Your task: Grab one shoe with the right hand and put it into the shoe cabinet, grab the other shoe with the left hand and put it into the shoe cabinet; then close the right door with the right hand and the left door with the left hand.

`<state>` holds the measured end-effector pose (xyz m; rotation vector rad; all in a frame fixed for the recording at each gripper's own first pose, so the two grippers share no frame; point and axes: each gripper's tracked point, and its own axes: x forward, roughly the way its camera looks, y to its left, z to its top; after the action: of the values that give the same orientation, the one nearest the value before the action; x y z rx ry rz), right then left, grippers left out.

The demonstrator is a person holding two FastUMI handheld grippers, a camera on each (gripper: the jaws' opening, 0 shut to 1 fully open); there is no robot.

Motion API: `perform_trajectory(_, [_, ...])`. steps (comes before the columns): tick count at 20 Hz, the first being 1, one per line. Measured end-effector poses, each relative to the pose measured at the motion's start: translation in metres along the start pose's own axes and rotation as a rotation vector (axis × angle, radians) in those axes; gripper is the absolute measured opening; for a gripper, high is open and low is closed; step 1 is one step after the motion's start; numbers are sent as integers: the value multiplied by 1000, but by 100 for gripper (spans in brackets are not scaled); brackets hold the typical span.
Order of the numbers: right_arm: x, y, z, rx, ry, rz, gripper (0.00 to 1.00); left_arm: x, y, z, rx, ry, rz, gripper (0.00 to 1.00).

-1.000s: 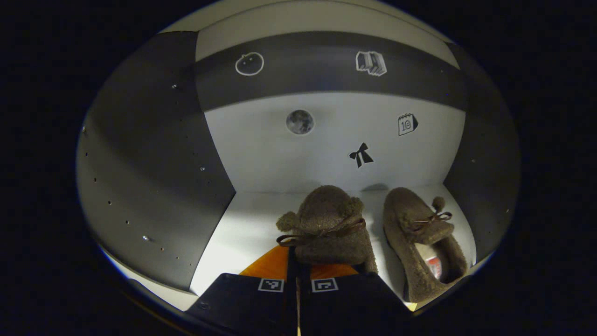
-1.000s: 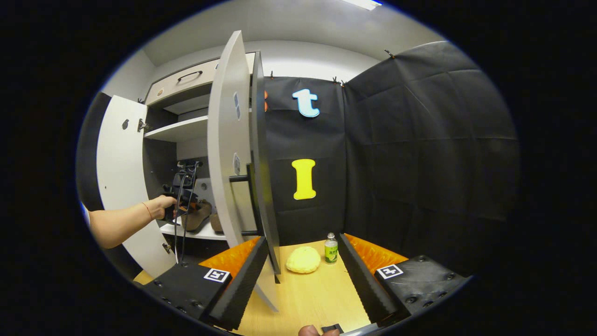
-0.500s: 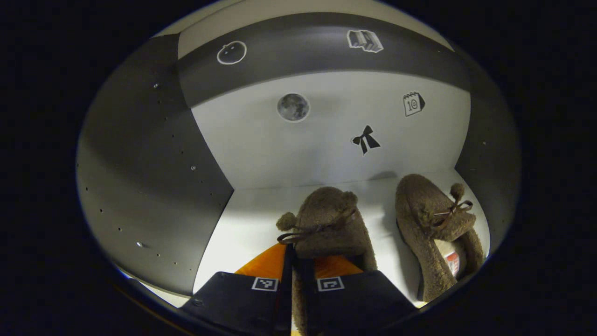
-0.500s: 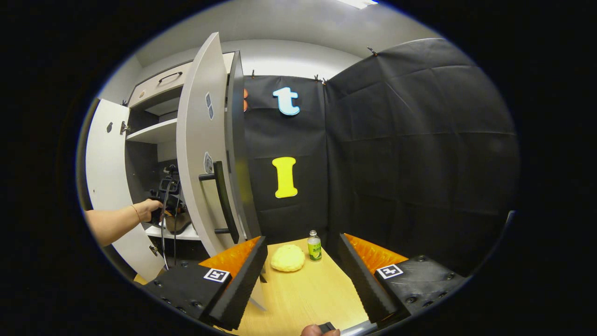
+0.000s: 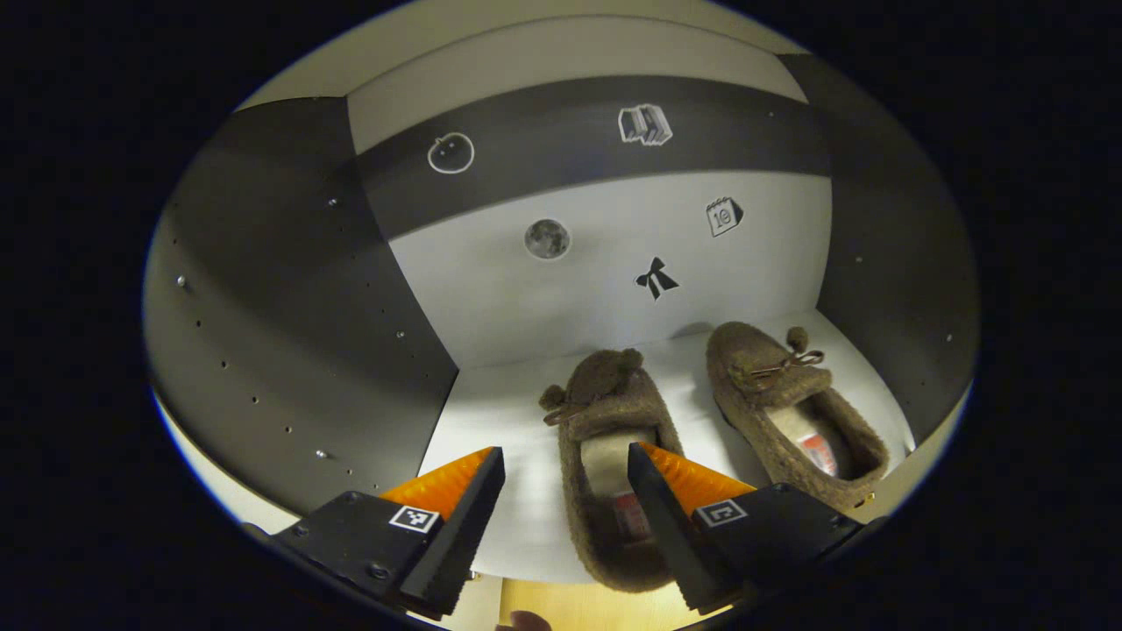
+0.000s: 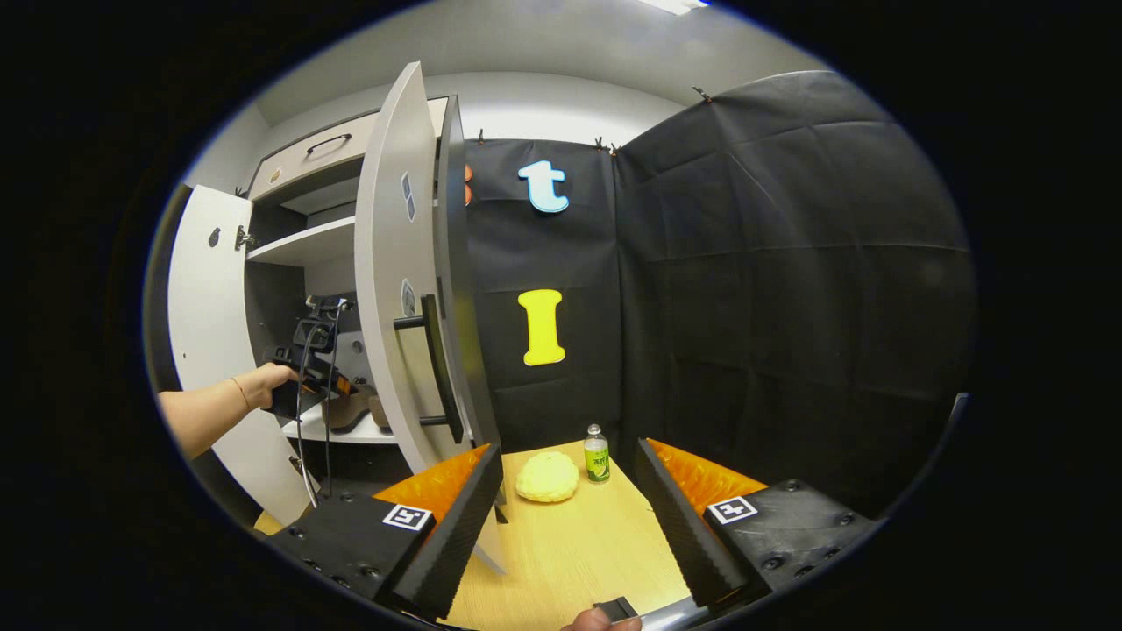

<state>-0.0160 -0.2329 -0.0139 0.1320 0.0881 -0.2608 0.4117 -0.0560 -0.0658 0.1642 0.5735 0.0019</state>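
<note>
I hold a two-finger gripper in each hand. My left gripper [image 5: 561, 508] is spread wide and grips nothing. It sits at the mouth of the grey-and-white shoe cabinet [image 5: 289, 333]. Between its fingers, slightly toward the right one, lies a fuzzy brown slipper with a small bow and pompoms [image 5: 609, 456], toe pointing to the back wall, flat on the white shelf [image 5: 491, 421]. Its heel end passes behind my right finger; I cannot tell whether they touch. The matching second fuzzy brown slipper [image 5: 793, 407] lies just beside it on the right, near the cabinet's side wall.

In the right gripper view, my right gripper [image 6: 570, 517] is also wide open and empty, above a pale wooden table [image 6: 570, 552]. The cabinet's tall white right door with a dark bar handle [image 6: 394, 289] stands open, ahead and left of its fingers. The white left door [image 6: 197, 333] is open too.

Both shoes look placed, so I judge the step is drawing my left gripper straight back out. To do it well, I should keep the fingers apart and level so they do not drag the slipper, then clear the opening before the right door swings.
</note>
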Motion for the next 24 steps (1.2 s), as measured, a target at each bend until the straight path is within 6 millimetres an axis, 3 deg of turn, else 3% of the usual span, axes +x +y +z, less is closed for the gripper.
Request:
perform_trajectory(3, [8,6,3,-26,-12,11,98,-36,-3,6,-47,-82,-38,95])
perform_trajectory(8, [35,21,19,0,-27,50,98,-118,3,5,-110,-264,-56,96])
perform_trajectory(15, [79,33,37,32,-37,102,98,-229,6,-36,-164,-435,-96,94])
perform_trajectory(16, [83,36,36,34,-35,105,98,-242,11,-44,-160,-445,-91,97])
perform_trajectory(20, [81,45,38,41,-50,114,98,-291,26,-67,-191,-519,-76,96])
perform_trajectory(22, [80,48,39,26,-63,103,98,-313,24,-80,-220,-536,-85,97])
perform_trajectory(24, [79,51,40,21,-65,92,98,-325,25,-97,-200,-525,-81,97])
